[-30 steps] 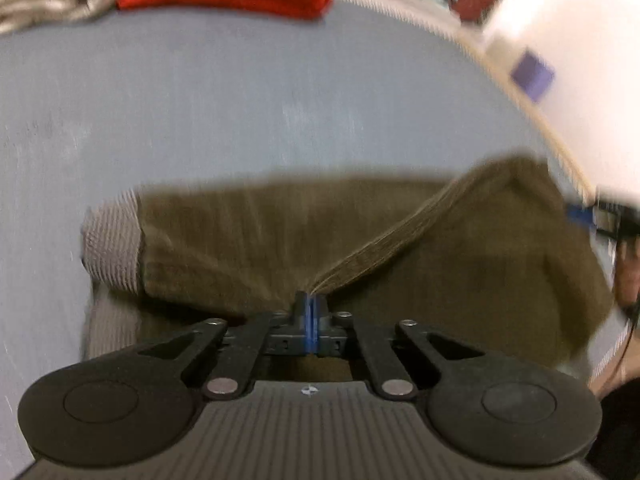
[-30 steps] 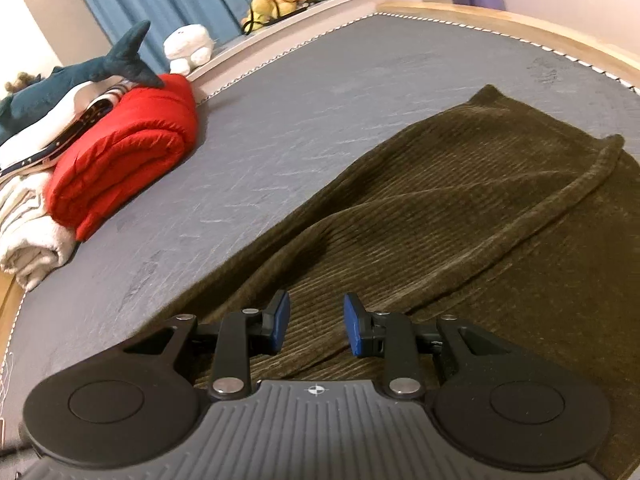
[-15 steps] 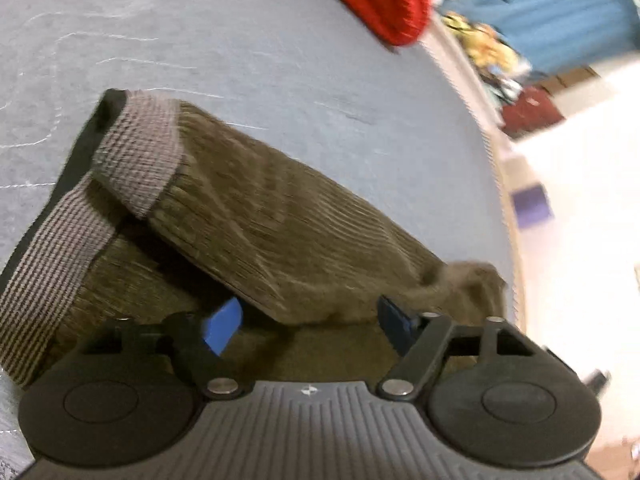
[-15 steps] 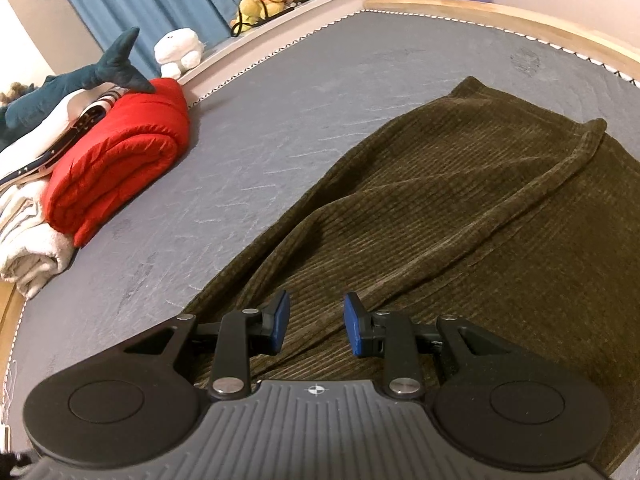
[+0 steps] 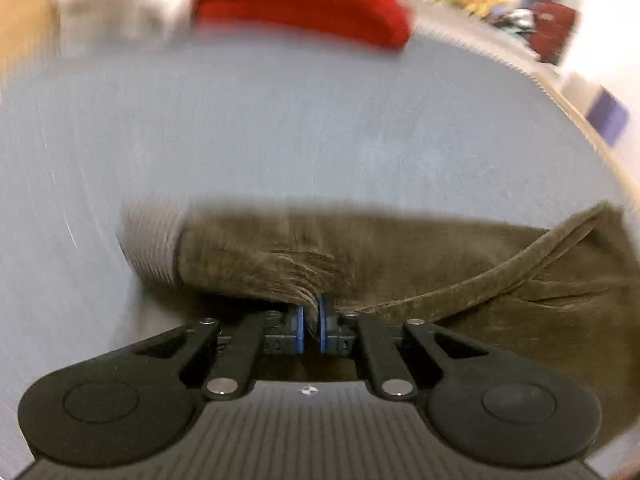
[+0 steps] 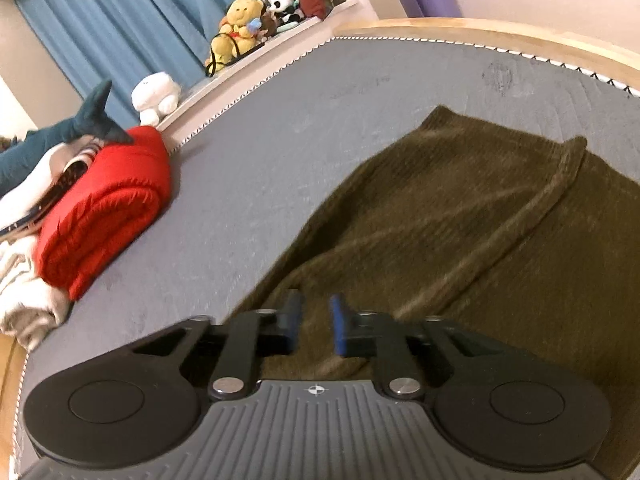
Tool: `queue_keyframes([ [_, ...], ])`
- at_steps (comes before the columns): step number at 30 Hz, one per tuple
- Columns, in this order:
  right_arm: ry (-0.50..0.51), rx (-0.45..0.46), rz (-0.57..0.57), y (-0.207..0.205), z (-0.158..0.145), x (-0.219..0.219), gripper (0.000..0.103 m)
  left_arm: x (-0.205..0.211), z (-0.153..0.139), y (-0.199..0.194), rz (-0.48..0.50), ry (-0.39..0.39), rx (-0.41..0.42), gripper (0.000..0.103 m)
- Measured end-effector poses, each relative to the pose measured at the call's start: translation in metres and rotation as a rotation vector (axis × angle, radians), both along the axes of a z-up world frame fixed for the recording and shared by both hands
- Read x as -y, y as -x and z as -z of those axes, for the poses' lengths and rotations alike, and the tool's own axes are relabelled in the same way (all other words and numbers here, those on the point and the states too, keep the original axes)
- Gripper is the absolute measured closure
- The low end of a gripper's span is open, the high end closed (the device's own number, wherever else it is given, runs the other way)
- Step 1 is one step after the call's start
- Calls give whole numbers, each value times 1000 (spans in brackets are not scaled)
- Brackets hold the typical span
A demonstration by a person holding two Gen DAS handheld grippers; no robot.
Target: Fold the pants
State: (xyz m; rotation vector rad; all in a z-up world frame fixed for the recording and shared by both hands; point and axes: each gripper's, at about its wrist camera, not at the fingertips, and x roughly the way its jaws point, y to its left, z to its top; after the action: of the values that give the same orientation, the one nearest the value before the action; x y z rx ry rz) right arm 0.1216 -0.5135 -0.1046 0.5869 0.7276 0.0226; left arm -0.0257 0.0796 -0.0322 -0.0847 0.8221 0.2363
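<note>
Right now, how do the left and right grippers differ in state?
The left gripper is shut, pinching a bunch of the pants; the right gripper is open, with nothing between its fingers. The left view is motion-blurred; the right view is mostly sharp. Both are over the pants on the grey mat.

One pants (image 6: 460, 216) — two claws (image 5: 311, 322) (image 6: 314, 320)

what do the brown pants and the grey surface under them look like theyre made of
The pants look like olive-brown corduroy: fine parallel ribs and a soft matte nap. The cuff seems a paler ribbed knit, though blurred. The grey surface looks like short-pile felt or carpet, matte, with faint brush marks; the exact fabric is unclear.
</note>
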Motion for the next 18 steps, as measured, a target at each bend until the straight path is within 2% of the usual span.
queue_keyframes([
  [1,8,2,-3,-7,-2,3,91,14,-9,4,29,-100,54,96],
  [2,23,9,2,-16,-5,5,90,15,-11,5,33,-96,55,97],
  [3,38,16,14,-26,-6,9,89,8,-6,2,18,-24,15,97],
  [5,34,-3,40,-52,-6,10,83,-22,19,-8,-57,192,-116,97],
  [6,13,-27,57,-64,-2,12,78,-30,25,-10,-77,248,-141,97],
  [7,-20,-54,79,-77,4,14,67,-34,27,-12,-76,261,-146,97],
  [8,-40,-75,89,-89,11,14,63,-33,26,-12,-63,246,-138,97],
  [10,-39,-112,104,-113,24,11,62,-29,26,-15,-43,231,-137,97],
  [15,11,-132,93,-168,44,-8,59,-36,32,-1,-47,264,-166,97],
  [18,11,-159,120,-197,52,-12,53,-38,34,-2,-41,267,-171,97],
])
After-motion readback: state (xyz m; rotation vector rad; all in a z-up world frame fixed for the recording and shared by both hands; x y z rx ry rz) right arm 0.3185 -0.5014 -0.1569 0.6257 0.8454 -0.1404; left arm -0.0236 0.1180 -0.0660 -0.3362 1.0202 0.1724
